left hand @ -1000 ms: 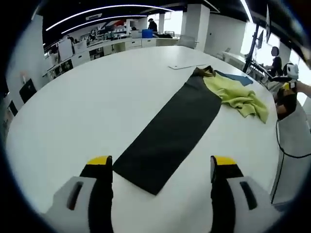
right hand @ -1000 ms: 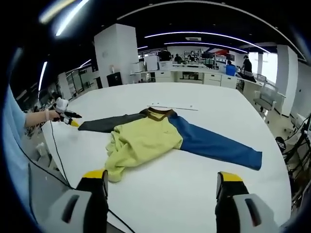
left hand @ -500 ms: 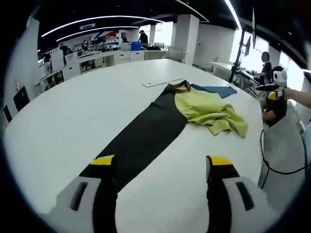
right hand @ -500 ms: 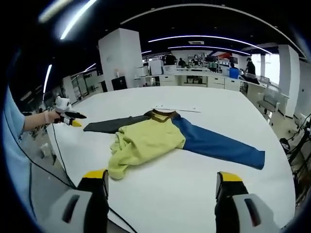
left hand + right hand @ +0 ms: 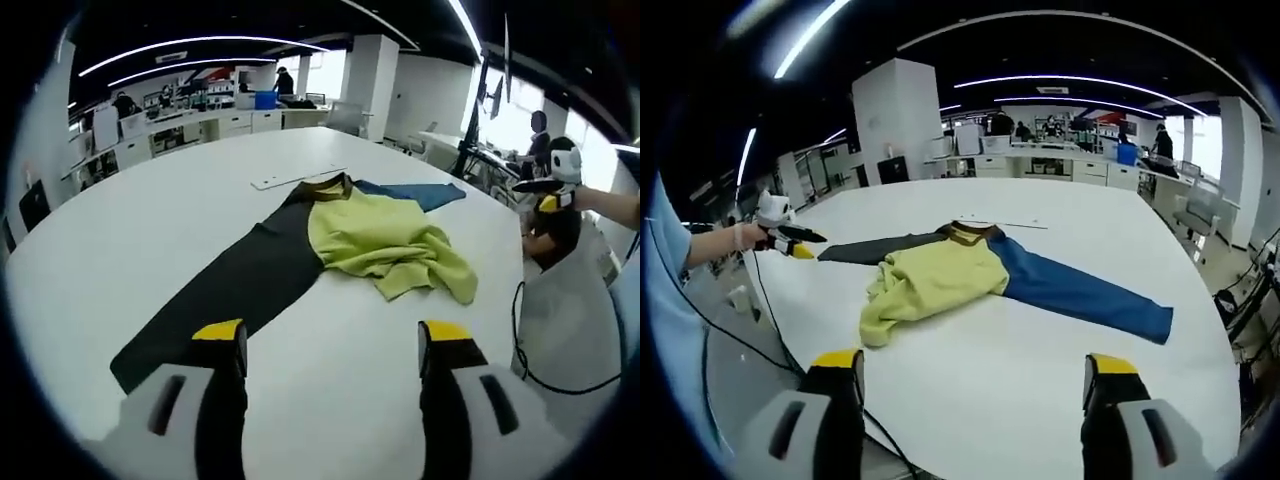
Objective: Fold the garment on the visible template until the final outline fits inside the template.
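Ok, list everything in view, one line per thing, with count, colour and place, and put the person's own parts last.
garment: one, yellow body, crumpled mid-table.
dark sleeve: one, charcoal, stretched flat toward the left gripper.
blue sleeve: one, blue, stretched flat the opposite way.
collar: one, brown, at the garment's far edge.
flat strip: one, white, on the table just beyond the collar.
table: one, white, large, under everything.
office desks: several, white, in the background.
cable: one, black, hanging off the table edge.
left gripper: one, yellow-tipped, open.
right gripper: one, yellow-tipped, open.
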### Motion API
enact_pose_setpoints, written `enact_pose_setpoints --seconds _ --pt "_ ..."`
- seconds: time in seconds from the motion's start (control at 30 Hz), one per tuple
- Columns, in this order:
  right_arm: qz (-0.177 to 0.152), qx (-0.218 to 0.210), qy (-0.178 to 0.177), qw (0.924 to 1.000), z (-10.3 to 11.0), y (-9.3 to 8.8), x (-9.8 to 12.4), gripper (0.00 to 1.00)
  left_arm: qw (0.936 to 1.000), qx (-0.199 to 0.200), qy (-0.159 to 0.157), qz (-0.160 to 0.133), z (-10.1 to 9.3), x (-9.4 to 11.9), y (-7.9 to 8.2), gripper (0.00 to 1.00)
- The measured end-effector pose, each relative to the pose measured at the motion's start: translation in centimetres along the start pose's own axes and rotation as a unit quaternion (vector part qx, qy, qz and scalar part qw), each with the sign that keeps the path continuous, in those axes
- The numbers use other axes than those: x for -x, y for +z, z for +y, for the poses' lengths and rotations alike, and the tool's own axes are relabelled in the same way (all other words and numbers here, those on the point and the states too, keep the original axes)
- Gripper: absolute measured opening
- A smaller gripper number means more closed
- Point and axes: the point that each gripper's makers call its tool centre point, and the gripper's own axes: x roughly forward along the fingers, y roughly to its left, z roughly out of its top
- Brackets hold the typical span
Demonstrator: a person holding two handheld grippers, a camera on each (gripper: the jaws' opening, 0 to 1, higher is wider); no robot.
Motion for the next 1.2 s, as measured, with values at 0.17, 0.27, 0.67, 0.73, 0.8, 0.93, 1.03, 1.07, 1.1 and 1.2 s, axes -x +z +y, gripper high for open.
enact_pose_setpoints --seconds 0.17,0.27,0.67,0.73,0.8,0.93,1.03,1.07,1.1,1.2 --pt "0.001 0.017 0.009 0.9998 -0.6 -0.5 0.2 0.91 0.9999 -0.012 -0.008 0.004 -2.4 -1.7 0.4 0.66" --pt "-0.002 0.024 0.013 0.9996 -1.7 -0.6 0.3 0.93 1.0 -0.006 -0.007 0.001 -3.1 -2.5 0.7 0.65" --pt "-0.022 0.018 0.01 0.9996 -4.7 -0.4 0.1 0.95 0.9995 0.028 -0.009 -0.007 -5.2 -5.5 0.4 0.56" --pt "-0.025 0.012 0.009 0.9996 -5.0 -0.5 -0.2 0.95 0.9992 0.039 -0.008 -0.009 -5.2 -6.2 0.4 0.55" --pt "-0.024 0.01 0.009 0.9996 -5.0 -0.5 -0.4 0.95 0.9987 0.05 -0.006 -0.005 -5.2 -6.9 0.1 0.54" --pt "-0.022 0.006 0.011 0.9997 -5.1 -0.8 -0.7 0.95 0.9986 0.052 -0.008 0.008 -5.7 -8.2 -0.7 0.5" --pt "-0.02 -0.005 0.008 0.9998 -5.2 -1.3 -0.8 0.94 0.9984 0.053 -0.007 0.017 -5.9 -9.4 -1.4 0.46" --pt "-0.021 -0.008 0.009 0.9997 -5.2 -1.4 -0.8 0.94 0.9982 0.057 -0.007 0.019 -5.9 -9.7 -1.6 0.45" --pt "-0.021 -0.011 0.01 0.9997 -5.1 -1.5 -0.8 0.94 0.998 0.059 -0.009 0.02 -6.1 -10.1 -1.7 0.44" --pt "-0.01 -0.013 0.012 0.9998 -4.8 -2.4 -1.0 0.94 0.9981 0.058 -0.006 0.019 -6.2 -10.7 -1.8 0.38"
